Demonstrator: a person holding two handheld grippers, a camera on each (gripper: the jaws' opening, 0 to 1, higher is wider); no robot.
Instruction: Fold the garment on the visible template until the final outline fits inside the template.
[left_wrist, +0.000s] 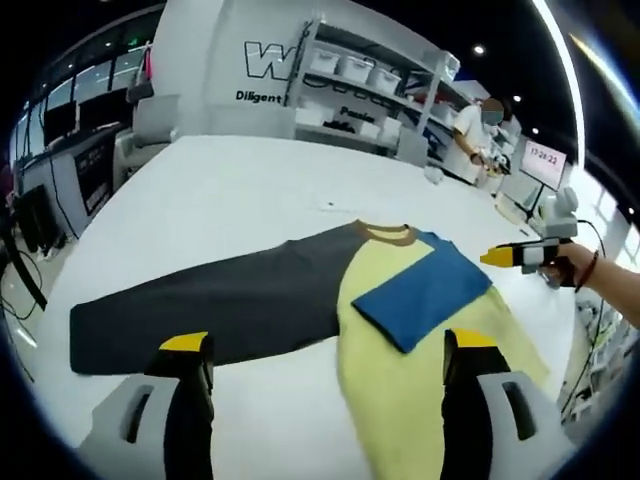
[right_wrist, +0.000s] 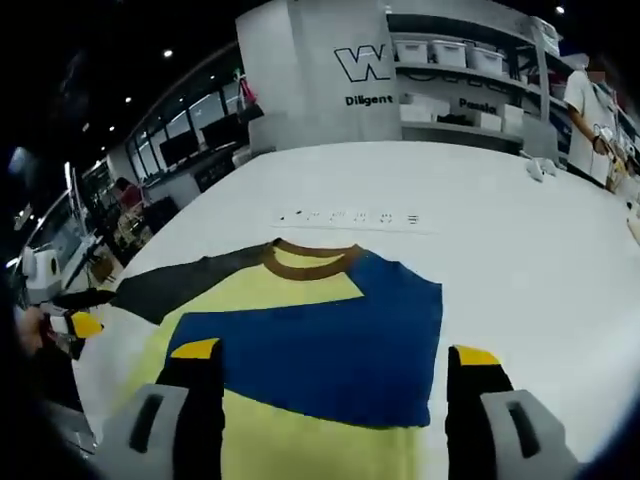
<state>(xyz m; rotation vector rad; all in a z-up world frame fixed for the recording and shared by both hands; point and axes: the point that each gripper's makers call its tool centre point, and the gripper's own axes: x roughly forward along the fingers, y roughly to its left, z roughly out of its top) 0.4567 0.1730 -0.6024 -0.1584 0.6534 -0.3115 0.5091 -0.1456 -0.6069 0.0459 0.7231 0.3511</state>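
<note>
A long-sleeved shirt lies flat on the white table (left_wrist: 250, 190). Its yellow body (left_wrist: 400, 380) has a brown collar (left_wrist: 390, 235). The dark grey sleeve (left_wrist: 210, 300) stretches straight out to the left, while the blue sleeve (left_wrist: 420, 295) is folded across the chest. My left gripper (left_wrist: 328, 345) hovers open over the shirt's near side, its jaws wide apart. The right gripper (left_wrist: 525, 256), held in a hand, hangs past the shirt's right edge. From the right gripper view, my right gripper (right_wrist: 335, 352) stands open above the blue sleeve (right_wrist: 340, 340), with the collar (right_wrist: 310, 258) beyond.
A row of small marks (right_wrist: 345, 216) runs across the table beyond the collar. Shelves with white bins (left_wrist: 365, 85) and a person (left_wrist: 478, 128) stand behind the table's far edge. A monitor (left_wrist: 545, 165) sits at the right. Desks with screens (left_wrist: 85, 150) line the left side.
</note>
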